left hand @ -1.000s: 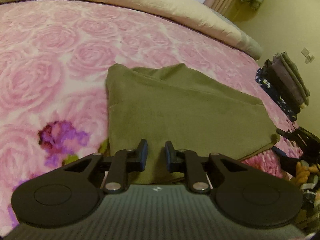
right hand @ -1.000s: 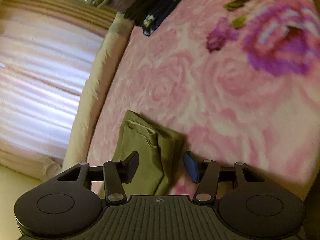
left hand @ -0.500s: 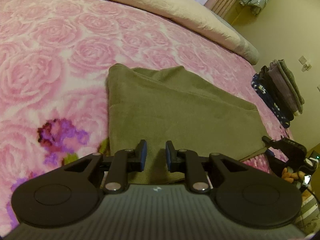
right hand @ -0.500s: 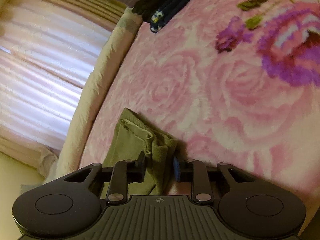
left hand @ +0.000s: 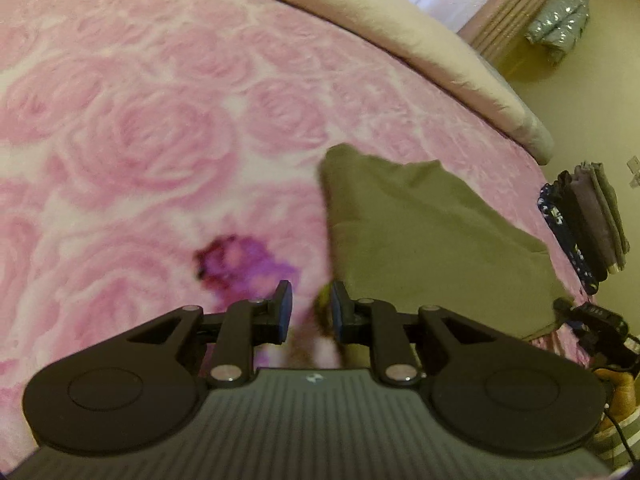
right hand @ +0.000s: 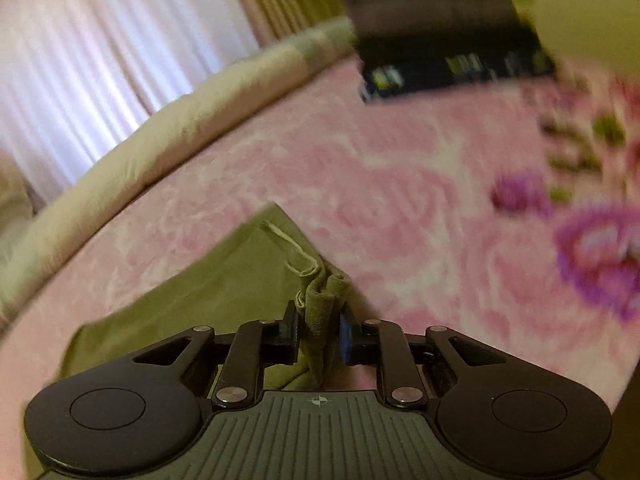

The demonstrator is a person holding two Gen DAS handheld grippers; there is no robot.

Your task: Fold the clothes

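Motion blur over clothes stack [right hand: 452,52] at 1 o'clock, prints unreadable. Olive garment [right hand: 192,304] cut off behind gripper body at 7 o'clock. Blanket pattern [left hand: 240,260] smeared.

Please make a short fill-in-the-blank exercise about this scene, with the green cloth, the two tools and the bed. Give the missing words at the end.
1. The right tool is shut on a bunched edge of the ____ garment.
2. The left tool holds ____ between its fingers.
3. The garment lies on a blanket printed with pink ____.
4. A stack of folded clothes sits near the bed's ____ edge in the left wrist view.

Missing words: green; nothing; roses; right
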